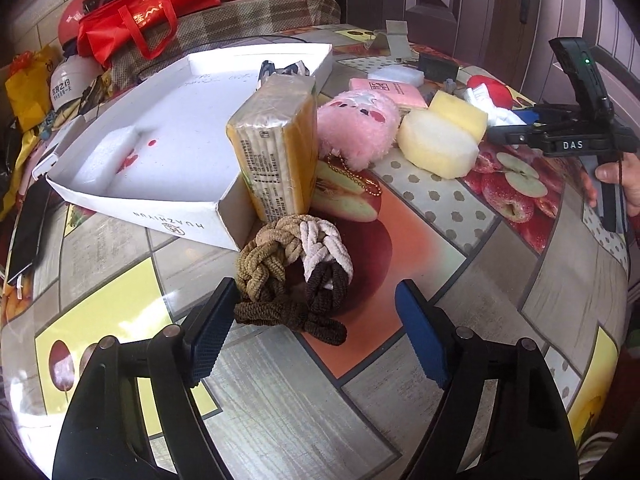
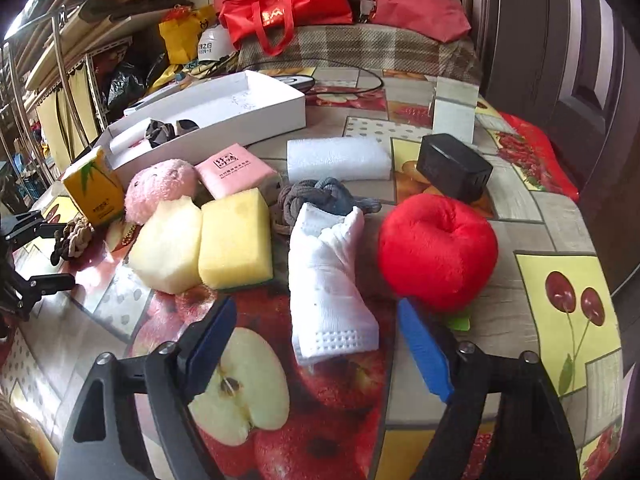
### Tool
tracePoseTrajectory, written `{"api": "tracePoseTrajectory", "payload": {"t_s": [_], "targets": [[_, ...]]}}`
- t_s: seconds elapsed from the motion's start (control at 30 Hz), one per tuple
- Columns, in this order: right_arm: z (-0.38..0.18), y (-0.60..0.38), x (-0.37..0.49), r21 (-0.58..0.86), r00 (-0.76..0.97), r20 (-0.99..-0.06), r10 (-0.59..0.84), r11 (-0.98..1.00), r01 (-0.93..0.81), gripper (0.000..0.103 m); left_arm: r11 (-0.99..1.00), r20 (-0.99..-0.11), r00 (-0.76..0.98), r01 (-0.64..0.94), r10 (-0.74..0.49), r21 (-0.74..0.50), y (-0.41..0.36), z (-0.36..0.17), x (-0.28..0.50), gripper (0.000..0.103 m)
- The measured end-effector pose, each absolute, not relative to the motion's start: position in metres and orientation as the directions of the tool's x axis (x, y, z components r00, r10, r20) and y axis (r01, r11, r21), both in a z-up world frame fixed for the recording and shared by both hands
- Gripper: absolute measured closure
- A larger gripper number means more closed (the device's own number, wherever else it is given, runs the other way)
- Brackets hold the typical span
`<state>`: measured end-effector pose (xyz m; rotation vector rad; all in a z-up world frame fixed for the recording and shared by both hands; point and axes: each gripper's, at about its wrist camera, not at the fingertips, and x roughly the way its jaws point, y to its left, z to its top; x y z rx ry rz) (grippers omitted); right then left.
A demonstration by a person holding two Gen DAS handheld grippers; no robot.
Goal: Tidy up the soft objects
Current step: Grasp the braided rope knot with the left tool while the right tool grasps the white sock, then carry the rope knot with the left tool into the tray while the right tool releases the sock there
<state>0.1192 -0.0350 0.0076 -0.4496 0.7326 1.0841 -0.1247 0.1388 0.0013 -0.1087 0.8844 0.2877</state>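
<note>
Mostly we'd barely started: the white box (image 2: 224, 116) held just one dark fabric bundle (image 2: 160, 131), w/ the rest of the soft stuff out on the table (image 2: 500, 360). Largest to smallest left: red plush apple (image 2: 438, 248), sponges (image 2: 234, 236), white sock (image 2: 328, 276), pink plush (image 1: 356, 120), braided rope knot (image 1: 292, 268). Both grippers were spread wide, empty: left gripper (image 1: 316, 332) straddling the knot, right gripper (image 2: 316, 340) just short of the sock.

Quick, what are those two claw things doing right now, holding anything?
Left gripper: open, empty, fingers either side of the braided hair ties.
Right gripper: open, empty, white sock lying between its fingers.
</note>
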Motion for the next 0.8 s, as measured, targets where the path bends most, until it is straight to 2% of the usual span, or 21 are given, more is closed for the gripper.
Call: {"api": "tracePoseTrajectory", "payload": {"t_s": [0.13,0.2,0.23,0.27,0.3,0.37,0.47,0.57,0.6,0.7,0.73,0.8], "targets": [[0.003,-0.023,0.129,0.026,0.269,-0.743,0.613,0.428,-0.903,0.039,0.953,-0.775,0.599,-0.303,0.201,0.013,0.142,0.001,-0.117,0.022],[0.004,-0.021,0.131,0.023,0.272,-0.741,0.614,0.429,-0.903,0.047,0.953,-0.774,0.599,-0.301,0.203,0.017,0.142,0.002,-0.113,0.022],[0.004,-0.021,0.131,0.021,0.273,-0.741,0.614,0.428,-0.904,0.055,0.954,-0.772,0.602,-0.298,0.204,0.019,0.141,0.002,-0.112,0.028],[0.004,-0.022,0.131,0.021,0.274,-0.739,0.616,0.427,-0.904,0.068,0.957,-0.766,0.612,-0.289,0.198,0.017,0.139,0.003,-0.113,0.048],[0.004,-0.024,0.131,0.026,0.269,-0.736,0.621,0.423,-0.906,0.068,0.959,-0.758,0.622,-0.281,0.197,0.018,0.138,0.005,-0.114,0.057],[0.005,-0.026,0.130,0.025,0.267,-0.734,0.625,0.417,-0.909,0.068,0.961,-0.752,0.625,-0.274,0.211,0.041,0.133,0.006,-0.114,0.066],[0.011,-0.036,0.125,0.024,0.282,-0.700,0.656,0.417,-0.909,0.069,0.961,-0.716,0.651,-0.256,0.253,0.107,0.120,0.012,-0.119,0.067],[0.028,-0.057,0.115,0.008,0.347,-0.589,0.730,0.435,-0.900,0.069,0.952,-0.610,0.731,-0.249,0.306,0.179,0.101,0.026,-0.136,0.066],[0.034,-0.065,0.111,-0.002,0.380,-0.537,0.753,0.450,-0.893,0.068,0.945,-0.548,0.770,-0.262,0.327,0.195,0.096,0.033,-0.148,0.066],[0.052,-0.096,0.097,-0.011,0.458,-0.369,0.809,0.489,-0.872,0.068,0.904,-0.283,0.860,-0.386,0.425,0.184,0.091,0.059,-0.192,0.066],[0.056,-0.102,0.094,-0.016,0.481,-0.327,0.813,0.504,-0.864,0.068,0.883,-0.230,0.854,-0.438,0.467,0.168,0.095,0.064,-0.201,0.066],[0.061,-0.106,0.089,-0.013,0.492,-0.289,0.821,0.511,-0.860,0.068,0.860,-0.211,0.834,-0.496,0.510,0.119,0.110,0.067,-0.208,0.066]]}}
